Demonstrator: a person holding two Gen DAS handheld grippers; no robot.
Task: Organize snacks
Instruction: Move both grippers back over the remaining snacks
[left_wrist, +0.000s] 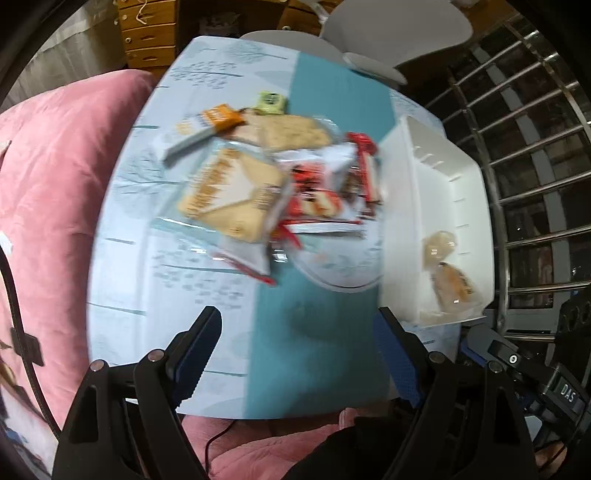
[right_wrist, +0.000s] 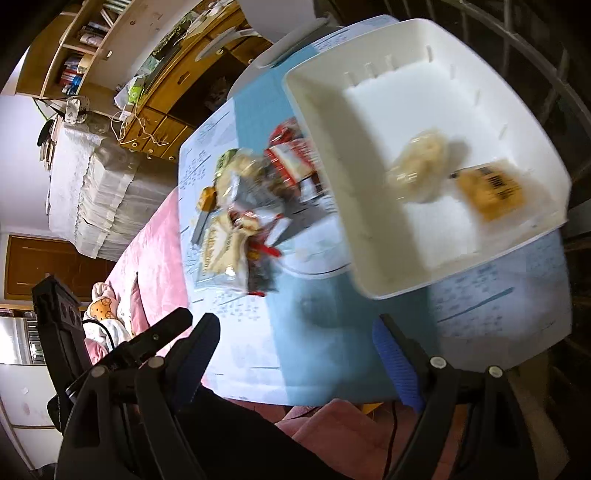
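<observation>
A heap of snack packets lies mid-table: a tan cracker pack (left_wrist: 231, 194), red-and-white wrappers (left_wrist: 325, 192), an orange box (left_wrist: 221, 118) and a small green pack (left_wrist: 272, 101). The same heap (right_wrist: 243, 210) shows in the right wrist view. Right of it stands a white bin (left_wrist: 436, 192) (right_wrist: 317, 122) holding a clear-wrapped pale snack (right_wrist: 419, 170) (left_wrist: 439, 247) and an orange-tan packet (right_wrist: 489, 190) (left_wrist: 456, 288). My left gripper (left_wrist: 299, 343) hovers open over the teal strip below the heap, nothing between its fingers. My right gripper (right_wrist: 295, 350) is open and empty near the bin's front corner.
The blue-patterned tablecloth (left_wrist: 184, 273) rests on a pink bedspread (left_wrist: 55, 166). A metal railing (left_wrist: 524, 147) runs along the right. A white chair (left_wrist: 388, 33) and wooden drawers (left_wrist: 147, 33) stand behind. The other gripper's body (right_wrist: 147, 343) shows at lower left.
</observation>
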